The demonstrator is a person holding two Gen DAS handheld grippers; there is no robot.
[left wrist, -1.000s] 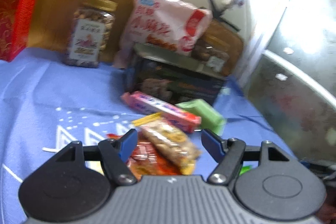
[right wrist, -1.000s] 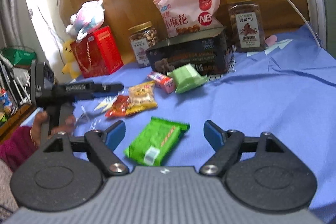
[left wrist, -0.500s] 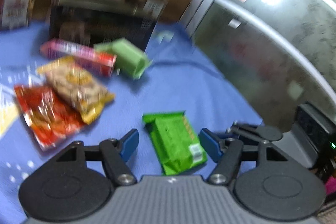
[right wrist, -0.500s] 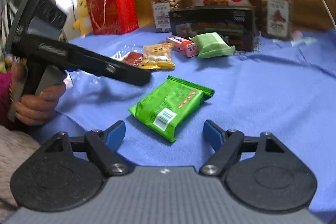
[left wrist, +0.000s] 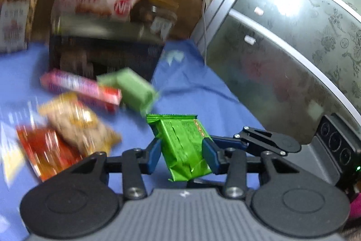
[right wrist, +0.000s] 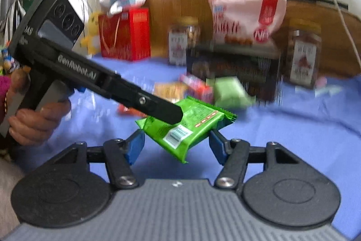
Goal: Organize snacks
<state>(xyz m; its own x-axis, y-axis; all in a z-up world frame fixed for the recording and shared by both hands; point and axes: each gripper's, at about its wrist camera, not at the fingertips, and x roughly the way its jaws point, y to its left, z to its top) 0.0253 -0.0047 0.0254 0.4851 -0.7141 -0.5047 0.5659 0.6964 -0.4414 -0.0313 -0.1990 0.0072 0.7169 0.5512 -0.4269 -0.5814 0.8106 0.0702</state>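
Left gripper (left wrist: 181, 154) has just been closing, and its blue fingers (left wrist: 153, 156) now pinch the bright green snack packet (left wrist: 182, 146) from both sides, lifting it tilted above the blue cloth (left wrist: 203, 92). Right gripper (right wrist: 177, 145) has been closing too; its fingers (right wrist: 135, 146) sit either side of the packet (right wrist: 191, 123), apart, not clearly pressing it. A hand (right wrist: 37, 121) grips the left tool's handle, the tool angled down. Behind: a dark box (right wrist: 234, 73), pale green pack (right wrist: 230, 93), jars (right wrist: 303, 53), red carton (right wrist: 125, 34).
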